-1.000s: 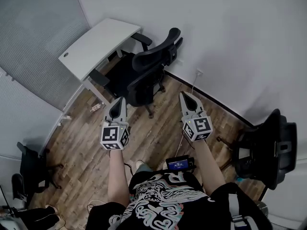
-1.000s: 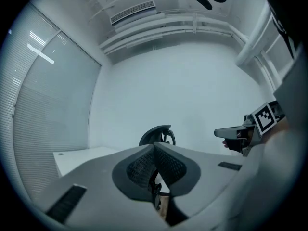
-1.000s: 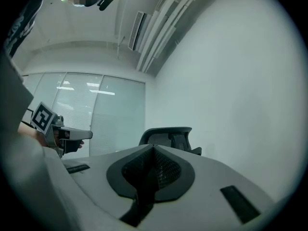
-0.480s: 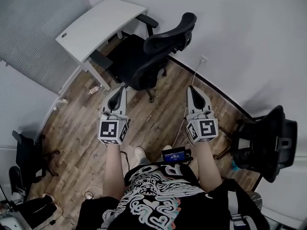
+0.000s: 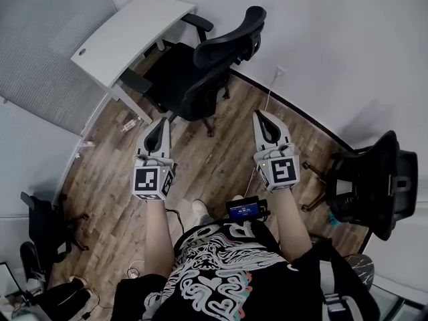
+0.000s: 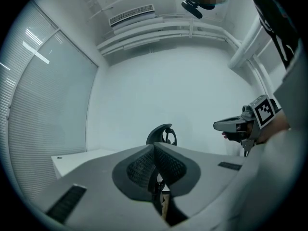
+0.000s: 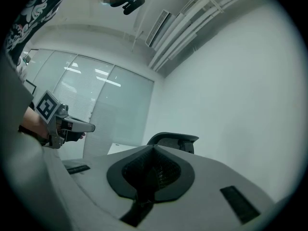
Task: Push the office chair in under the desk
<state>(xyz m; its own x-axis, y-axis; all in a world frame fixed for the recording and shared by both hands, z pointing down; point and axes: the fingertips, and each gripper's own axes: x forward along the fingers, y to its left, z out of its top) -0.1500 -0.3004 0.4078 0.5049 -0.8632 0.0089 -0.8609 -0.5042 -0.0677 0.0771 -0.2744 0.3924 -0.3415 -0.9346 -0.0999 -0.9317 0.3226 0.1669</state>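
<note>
A black office chair (image 5: 200,72) stands on the wood floor, pulled out from the white desk (image 5: 127,35) at the upper left, its backrest toward me. My left gripper (image 5: 159,120) is shut and empty, held in the air short of the chair's base. My right gripper (image 5: 259,116) is shut and empty too, to the right of the chair. In the left gripper view the chair's headrest (image 6: 161,134) rises behind the shut jaws, with the desk (image 6: 79,158) at the left. In the right gripper view the chair's headrest (image 7: 174,139) shows just past the jaws.
A second black chair (image 5: 374,186) stands at the right by the wall. Another dark chair (image 5: 40,229) sits at the lower left. A white cable (image 5: 267,105) runs from a wall socket down to the floor. A frosted glass partition (image 5: 40,39) lies behind the desk.
The view has shifted as I stepped nearer: the chair and desk sit closer and higher in the picture. Both grippers stay shut, held level in front of me.
</note>
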